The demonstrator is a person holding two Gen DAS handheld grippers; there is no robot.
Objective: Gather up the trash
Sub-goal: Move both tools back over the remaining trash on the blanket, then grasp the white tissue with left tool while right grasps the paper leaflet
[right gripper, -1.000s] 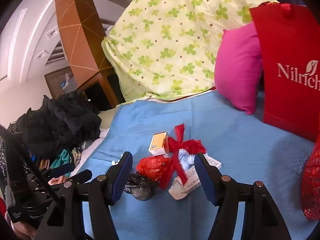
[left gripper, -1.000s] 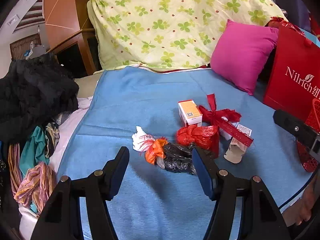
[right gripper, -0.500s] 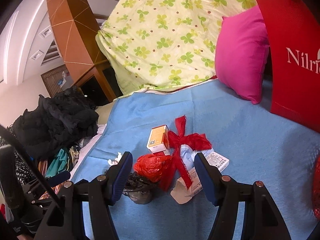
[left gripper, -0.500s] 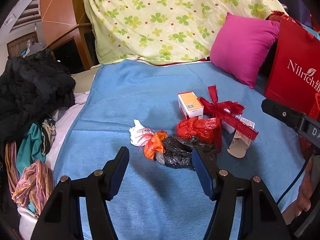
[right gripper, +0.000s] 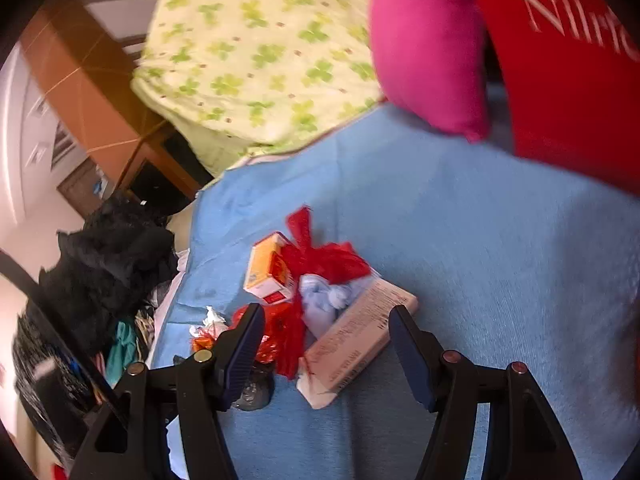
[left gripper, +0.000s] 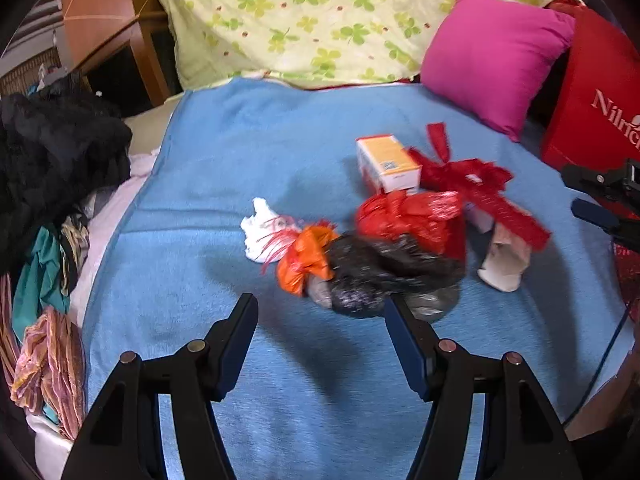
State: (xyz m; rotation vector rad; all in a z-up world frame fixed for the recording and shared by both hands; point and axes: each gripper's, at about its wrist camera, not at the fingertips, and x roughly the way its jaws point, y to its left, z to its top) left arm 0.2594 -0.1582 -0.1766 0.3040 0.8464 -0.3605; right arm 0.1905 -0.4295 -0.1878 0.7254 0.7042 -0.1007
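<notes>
Two claws are hovering over a blue blanket spread on a bed, both released and gripping nothing. At far left, dark clothes are lying heaped beside the blanket's edge. The left claw is hanging with jaws spread just short of a cluster of trash at the blanket's middle: a white tissue wad is sitting leftmost, touching an orange plastic bag, which is pressing against a crumpled black bag. A red bag is lying just behind that, with a small orange-and-white box and a red ribbon beyond. The right claw is hovering, jaws parted, over a flat printed packet and a pale blue bundle. At right, a pink cushion is leaning beside a red paper bag.
</notes>
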